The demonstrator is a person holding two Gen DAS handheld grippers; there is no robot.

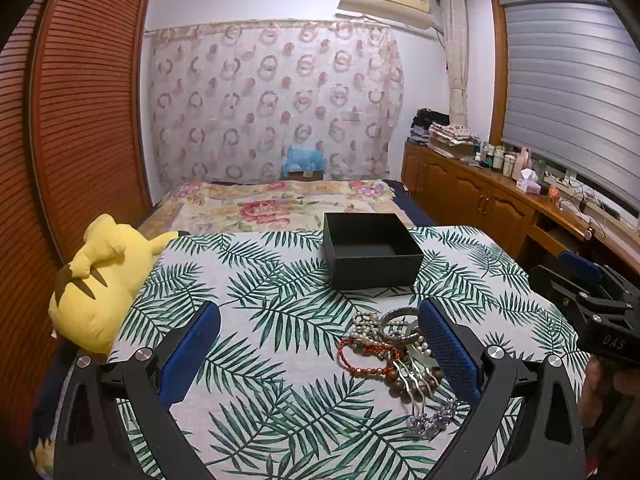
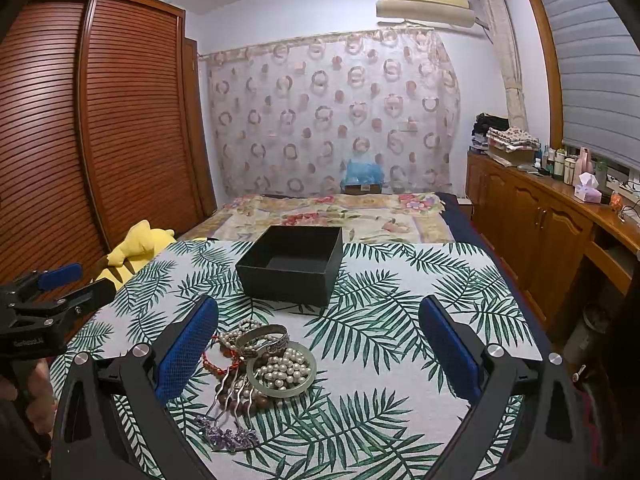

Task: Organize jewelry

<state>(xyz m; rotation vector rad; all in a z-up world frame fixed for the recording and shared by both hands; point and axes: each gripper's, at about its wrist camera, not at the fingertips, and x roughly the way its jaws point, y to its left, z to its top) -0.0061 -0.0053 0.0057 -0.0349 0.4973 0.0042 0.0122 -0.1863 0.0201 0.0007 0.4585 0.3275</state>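
Bench [image 2: 400, 280] with leaf cloth carries the empty black box [image 2: 292, 266]; the jewelry heap [image 2: 260, 364] lies just before it. Both grippers, left gripper [image 1: 320, 356] and right gripper [image 2: 320, 352], are held wide open and hold nothing. One piece should be taken alone, top first, so tangled strands are not dragged.

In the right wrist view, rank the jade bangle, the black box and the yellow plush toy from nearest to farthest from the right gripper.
1. Jade bangle, filled with pearls, lies just ahead between the right gripper's open fingers, toward the left one.
2. Black box, open and empty, sits farther along the leaf-print cloth, centre.
3. Yellow plush toy lies beyond the cloth's far left edge.
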